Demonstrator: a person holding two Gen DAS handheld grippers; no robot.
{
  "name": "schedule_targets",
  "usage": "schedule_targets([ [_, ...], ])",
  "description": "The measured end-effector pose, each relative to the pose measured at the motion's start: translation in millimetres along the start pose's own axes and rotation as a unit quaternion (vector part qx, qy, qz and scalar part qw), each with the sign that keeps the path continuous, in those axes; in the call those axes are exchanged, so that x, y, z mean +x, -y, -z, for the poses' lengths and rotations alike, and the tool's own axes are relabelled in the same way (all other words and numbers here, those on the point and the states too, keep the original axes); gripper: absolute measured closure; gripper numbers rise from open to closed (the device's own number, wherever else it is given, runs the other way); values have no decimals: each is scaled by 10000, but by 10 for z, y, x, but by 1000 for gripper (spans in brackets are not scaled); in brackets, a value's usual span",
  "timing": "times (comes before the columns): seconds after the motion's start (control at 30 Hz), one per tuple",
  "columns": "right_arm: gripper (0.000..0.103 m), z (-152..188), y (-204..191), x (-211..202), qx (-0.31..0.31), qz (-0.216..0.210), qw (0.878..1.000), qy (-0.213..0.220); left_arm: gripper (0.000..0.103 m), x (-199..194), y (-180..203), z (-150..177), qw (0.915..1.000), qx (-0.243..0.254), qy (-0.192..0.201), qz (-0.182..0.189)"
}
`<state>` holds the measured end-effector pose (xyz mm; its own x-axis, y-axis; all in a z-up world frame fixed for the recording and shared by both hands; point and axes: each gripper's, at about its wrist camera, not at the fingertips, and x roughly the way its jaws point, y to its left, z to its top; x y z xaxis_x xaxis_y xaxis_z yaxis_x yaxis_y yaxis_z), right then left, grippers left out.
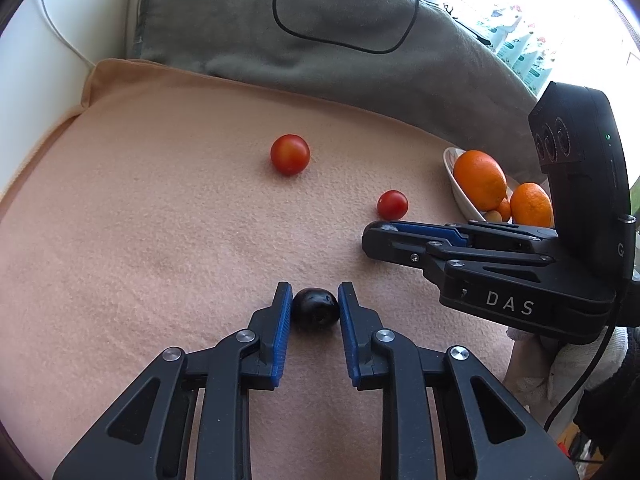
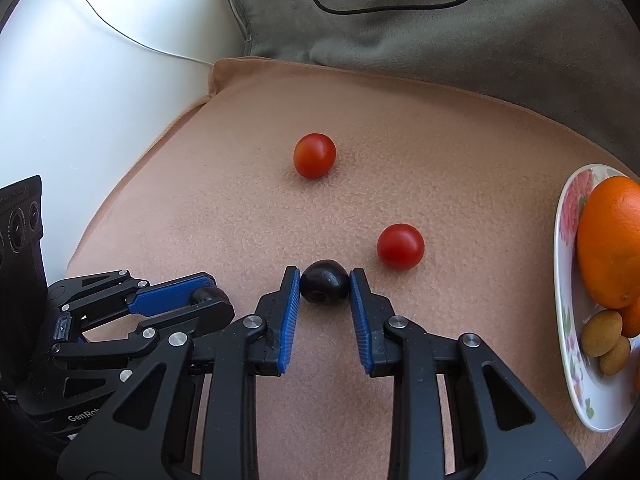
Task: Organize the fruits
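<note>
Fruits are partly gathered: we see two oranges, the larger one (image 1: pixel 479 179) and a smaller one (image 1: pixel 531 205), already in the flowered plate (image 2: pixel 568 216), along with a couple of small yellowish-brown fruits (image 2: pixel 601 333) at the plate's near side. In the right wrist view the plate sits at about three o'clock on the peach blanket (image 1: pixel 160 220).

Loose on the blanket we count two red cherry tomatoes: the far one (image 2: pixel 315 155) at roughly twelve o'clock from our right gripper (image 2: pixel 325 285), well apart from it, and the near one (image 2: pixel 400 246) at about one o'clock, just beside it. Neither is touched.

Both grippers have fruit in hand. Our right gripper pinches a dark grape (image 2: pixel 325 285), its blue pads pressing either side while the grape rests on the blanket. Our left gripper (image 1: pixel 315 306) likewise clamps a second dark grape (image 1: pixel 315 306), also down on the cloth. From the right wrist, the left gripper lies at nine o'clock.

So we judge the task somewhat past halfway: the big fruit is placed, two grapes are gripped but not lifted, and two tomatoes wait. What we still owe is carrying both grapes toward the plate, then fetching the tomatoes.
</note>
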<state>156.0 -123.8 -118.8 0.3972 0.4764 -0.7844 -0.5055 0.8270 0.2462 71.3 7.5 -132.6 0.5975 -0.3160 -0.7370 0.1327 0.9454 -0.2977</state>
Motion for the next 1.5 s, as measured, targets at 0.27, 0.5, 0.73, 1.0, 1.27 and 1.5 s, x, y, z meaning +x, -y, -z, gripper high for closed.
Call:
schedule_targets([
  [0.27, 77, 35, 76, -314, 51, 14, 9995, 304, 81, -85, 108, -24, 9999, 51, 96, 121],
  [0.5, 77, 92, 276, -695, 210, 129, 9978, 614, 81, -120, 299, -85, 9992, 212, 162, 282],
  [0.73, 77, 124, 524, -1071, 400, 302, 9946, 904, 81, -97, 557, -171, 9977, 425, 209, 487],
  [1.0, 77, 172, 809, -1376, 585, 538, 9901, 1158, 81, -44, 842, -247, 9952, 640, 236, 706],
  [1.27, 77, 194, 1102, -1582, 791, 704, 9857, 1309, 81, 20, 1128, -351, 9919, 862, 258, 900],
  [1.5, 77, 111, 1318, -1608, 926, 808, 9830, 1363, 81, 149, 1421, -437, 9875, 1160, 250, 1035],
])
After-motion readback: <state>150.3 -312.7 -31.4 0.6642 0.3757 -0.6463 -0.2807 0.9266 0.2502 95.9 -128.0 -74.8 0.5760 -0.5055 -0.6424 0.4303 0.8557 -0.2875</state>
